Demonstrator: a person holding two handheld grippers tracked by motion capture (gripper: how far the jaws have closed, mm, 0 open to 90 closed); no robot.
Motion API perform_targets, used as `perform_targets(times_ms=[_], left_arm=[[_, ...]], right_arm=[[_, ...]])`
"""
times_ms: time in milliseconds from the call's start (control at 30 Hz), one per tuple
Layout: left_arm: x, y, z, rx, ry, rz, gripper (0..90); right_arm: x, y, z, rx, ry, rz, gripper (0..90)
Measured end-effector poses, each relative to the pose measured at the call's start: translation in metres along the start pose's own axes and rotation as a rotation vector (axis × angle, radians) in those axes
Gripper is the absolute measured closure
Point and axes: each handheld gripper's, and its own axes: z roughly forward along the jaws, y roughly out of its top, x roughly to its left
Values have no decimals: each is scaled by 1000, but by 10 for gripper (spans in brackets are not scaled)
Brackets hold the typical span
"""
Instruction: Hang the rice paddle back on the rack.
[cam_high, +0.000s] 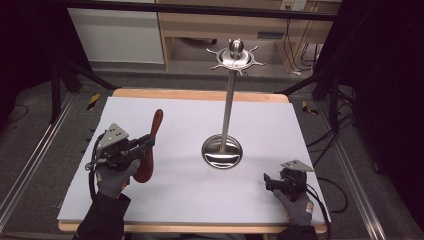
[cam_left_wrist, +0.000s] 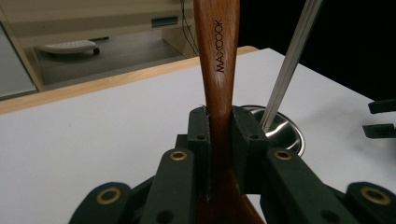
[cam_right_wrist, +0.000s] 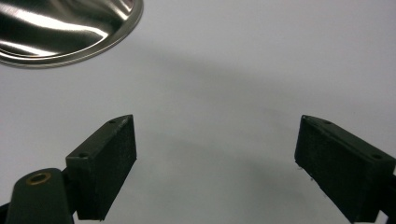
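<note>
A dark wooden spoon (cam_high: 150, 150) marked MAXCOOK (cam_left_wrist: 219, 60) is clamped by its handle in my left gripper (cam_high: 145, 143), at the left of the white table top. Both pads press on the handle (cam_left_wrist: 218, 126), and the handle end rises up and away from the jaws. A steel utensil stand (cam_high: 227, 100) with a round dished base (cam_high: 222, 152) and a hooked crown (cam_high: 236, 56) rises at the table's middle. My right gripper (cam_high: 270, 181) rests at the front right, its jaws wide apart over bare white surface (cam_right_wrist: 215, 154), nothing between them.
The white board (cam_high: 190, 195) lies on a wooden table whose edge shows at the back (cam_high: 200, 94). The stand's base rim (cam_right_wrist: 60, 32) lies just beyond my right gripper's jaws. Dark frame rails and cables run along both sides of the table.
</note>
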Motion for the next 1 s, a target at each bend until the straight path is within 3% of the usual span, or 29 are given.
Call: perform_targets(times_ms=[300, 533, 1000], left_arm=[[-19, 24, 4, -36, -34, 52, 781], [-26, 37, 5, -51, -36, 78, 781], [-30, 52, 5, -81, -54, 74, 781]], right_arm=[[-1, 0, -1, -8, 0, 1, 129], [-1, 1, -1, -8, 0, 5, 129], [-2, 1, -2, -10, -3, 7, 129]])
